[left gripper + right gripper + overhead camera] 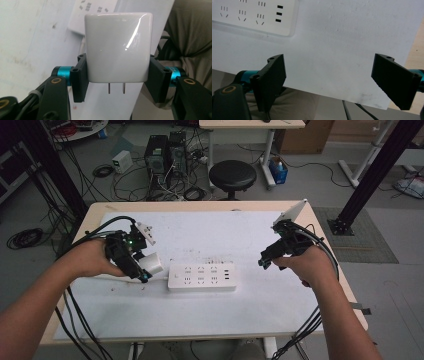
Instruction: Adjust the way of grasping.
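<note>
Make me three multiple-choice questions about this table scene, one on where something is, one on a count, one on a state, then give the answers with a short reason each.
1. Where does the white power strip lie on the white sheet?
A. Between the two hand-held grippers
B. At the far right corner
C. Under the stool

2. How many metal prongs stick out of the white charger plug?
A. One
B. Two
C. Three

3. What is the state of the right hand-held gripper?
A. Shut on the plug
B. Shut on a cable
C. Open, holding nothing

Answers:
1. A, the high view shows it between the left hand-held gripper and the right one.
2. B, the left gripper view shows two flat prongs below the plug's body.
3. C, the right gripper view shows its jaws wide apart with bare sheet between them.
</note>
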`<state>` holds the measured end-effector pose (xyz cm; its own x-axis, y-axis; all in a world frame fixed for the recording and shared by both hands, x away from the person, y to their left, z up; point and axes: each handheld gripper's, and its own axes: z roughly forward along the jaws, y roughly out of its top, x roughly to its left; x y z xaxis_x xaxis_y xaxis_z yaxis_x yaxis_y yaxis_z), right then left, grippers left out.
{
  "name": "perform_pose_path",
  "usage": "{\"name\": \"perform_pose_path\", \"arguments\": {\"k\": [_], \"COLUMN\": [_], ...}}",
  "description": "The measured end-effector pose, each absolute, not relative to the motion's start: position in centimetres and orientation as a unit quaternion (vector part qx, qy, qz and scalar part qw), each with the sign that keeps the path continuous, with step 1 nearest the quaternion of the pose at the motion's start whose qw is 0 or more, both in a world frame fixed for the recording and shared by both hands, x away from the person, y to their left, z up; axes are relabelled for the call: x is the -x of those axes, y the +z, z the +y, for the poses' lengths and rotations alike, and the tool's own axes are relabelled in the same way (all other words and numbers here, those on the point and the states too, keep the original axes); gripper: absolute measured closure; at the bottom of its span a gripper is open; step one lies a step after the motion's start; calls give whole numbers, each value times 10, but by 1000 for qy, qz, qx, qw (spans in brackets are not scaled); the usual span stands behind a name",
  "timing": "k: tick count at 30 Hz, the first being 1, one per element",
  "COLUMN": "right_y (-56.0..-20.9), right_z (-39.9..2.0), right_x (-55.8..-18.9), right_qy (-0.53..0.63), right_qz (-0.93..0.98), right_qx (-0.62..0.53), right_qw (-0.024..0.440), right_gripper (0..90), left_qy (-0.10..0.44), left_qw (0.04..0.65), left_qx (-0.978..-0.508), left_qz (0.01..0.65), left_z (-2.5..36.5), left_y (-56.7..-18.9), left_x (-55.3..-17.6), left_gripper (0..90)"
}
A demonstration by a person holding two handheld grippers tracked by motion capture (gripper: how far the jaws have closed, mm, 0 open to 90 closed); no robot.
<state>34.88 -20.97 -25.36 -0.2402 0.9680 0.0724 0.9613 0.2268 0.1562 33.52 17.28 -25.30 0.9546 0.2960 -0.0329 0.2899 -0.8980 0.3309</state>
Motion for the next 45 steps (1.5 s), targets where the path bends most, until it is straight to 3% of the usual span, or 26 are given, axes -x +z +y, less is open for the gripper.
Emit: {"name": "perform_pose_path", "arguments": {"k": [6, 18, 27, 28, 34, 45], "right_y": [-253, -257, -272, -280, -290, -298], "right_z": [-210, -213, -202, -196, -186, -155], "right_x": [-349, -342, -336, -335, -334, -336], "right_qy": [93, 165, 254, 269, 309, 357], "right_qz": [781, 767, 741, 731, 705, 665], "right_qx": [-618, -619, -603, -600, -588, -574], "right_qw": [12, -33, -151, -182, -248, -319], "right_gripper": [119, 119, 119, 119, 120, 122], "left_qy": [14, 20, 21, 20, 20, 26], "left_qw": [216, 282, 274, 271, 267, 261], "left_qx": [-972, -958, -961, -962, -963, -964], "left_qz": [91, 58, 43, 39, 36, 28], "left_z": [163, 140, 125, 121, 113, 95], "left_y": [-253, -253, -259, -261, -267, -273], "left_x": [-332, -333, -331, -330, -330, -329], "left_gripper": [426, 426, 426, 425, 425, 425]}}
